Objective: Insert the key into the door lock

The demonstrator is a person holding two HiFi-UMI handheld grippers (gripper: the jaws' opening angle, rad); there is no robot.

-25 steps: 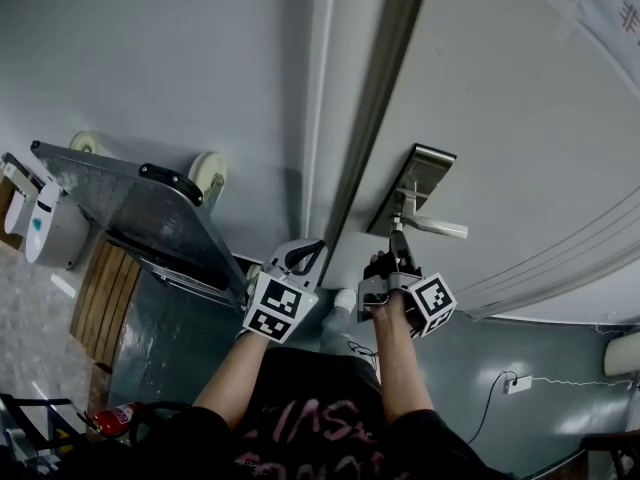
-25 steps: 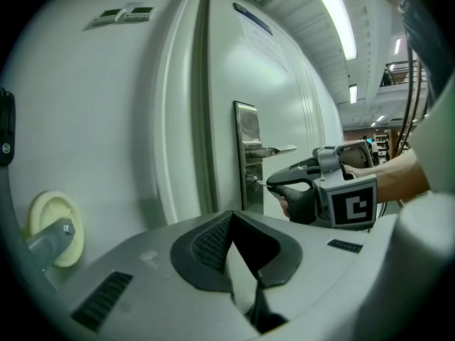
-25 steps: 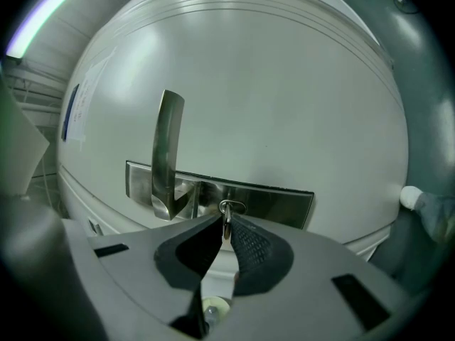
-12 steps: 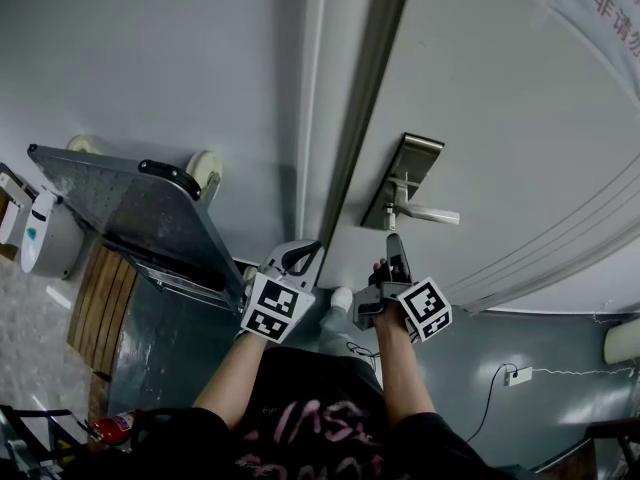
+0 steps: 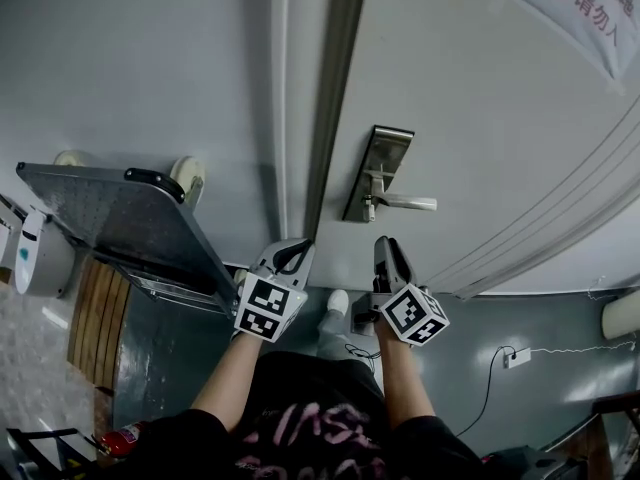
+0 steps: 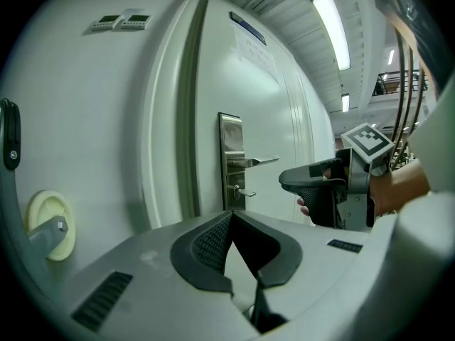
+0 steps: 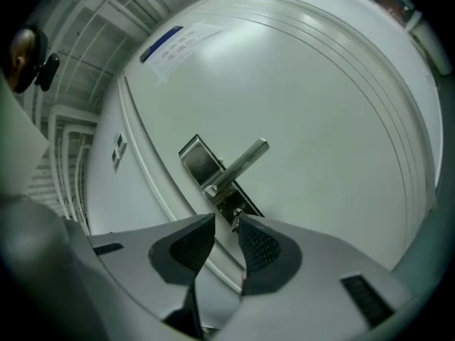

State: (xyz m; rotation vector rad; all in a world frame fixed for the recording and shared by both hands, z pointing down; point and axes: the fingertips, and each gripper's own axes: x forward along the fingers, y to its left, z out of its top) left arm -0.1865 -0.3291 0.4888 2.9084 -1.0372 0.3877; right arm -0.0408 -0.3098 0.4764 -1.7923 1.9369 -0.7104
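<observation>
A steel lock plate [image 5: 379, 171] with a lever handle [image 5: 406, 203] sits on the white door [image 5: 480, 118]. A small key [image 5: 369, 209] sticks out of the cylinder under the handle. In the right gripper view the key [image 7: 236, 216] shows just beyond the jaw tips. My right gripper [image 5: 386, 247] is open, a short way from the key and holding nothing. My left gripper [image 5: 299, 252] hangs to the left by the door frame, its jaws shut with nothing between them. The left gripper view shows the lock plate [image 6: 230, 160], the key [image 6: 244, 192] and the right gripper [image 6: 320, 183] from the side.
A folded platform trolley [image 5: 120, 218] leans against the wall at the left, its wheel [image 5: 186, 175] close to the door frame [image 5: 335, 98]. A paper notice [image 5: 582, 8] hangs on the door at the upper right. Low on the wall at the right is a socket [image 5: 517, 356].
My right gripper has drawn back a little from the lock and the key stays in the cylinder. The head view has shifted. The left gripper has barely moved.
</observation>
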